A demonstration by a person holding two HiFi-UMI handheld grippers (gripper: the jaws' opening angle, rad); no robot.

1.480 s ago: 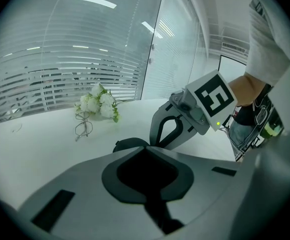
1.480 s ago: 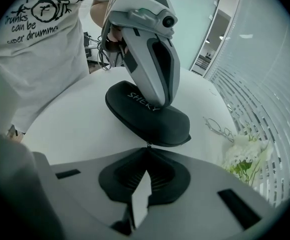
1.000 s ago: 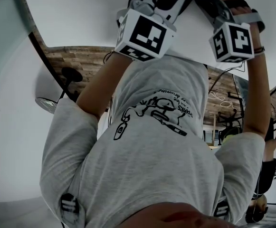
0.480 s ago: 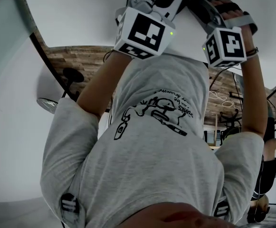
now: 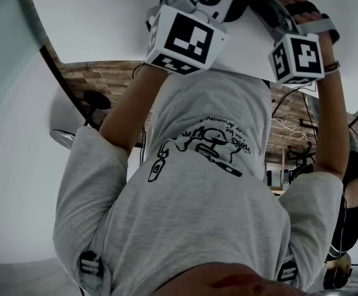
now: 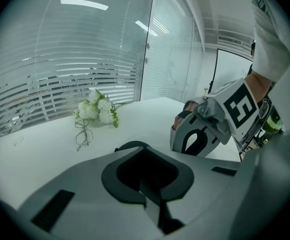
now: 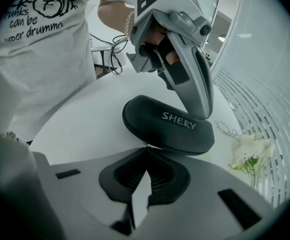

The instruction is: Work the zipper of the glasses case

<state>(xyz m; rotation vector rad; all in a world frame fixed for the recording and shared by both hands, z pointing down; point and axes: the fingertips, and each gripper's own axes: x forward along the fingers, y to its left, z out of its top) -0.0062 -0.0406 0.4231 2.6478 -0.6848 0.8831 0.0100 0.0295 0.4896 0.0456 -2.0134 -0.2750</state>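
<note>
The glasses case (image 7: 167,126) is pinned to the table (image 7: 85,129) by the left gripper (image 7: 203,111), jaws together, so its zipper pull (image 7: 145,145), seemingly pinched by the closed right gripper (image 7: 145,151), can be drawn.

We found bare table (image 6: 149,114) open around the glasses case (image 7: 164,126); only flowers (image 6: 97,109) and spectacles (image 6: 83,136) occupied the far edge.

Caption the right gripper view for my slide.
Right gripper shut on the zipper pull of a dark SHERY glasses case, which the left gripper presses onto the white table.
</note>
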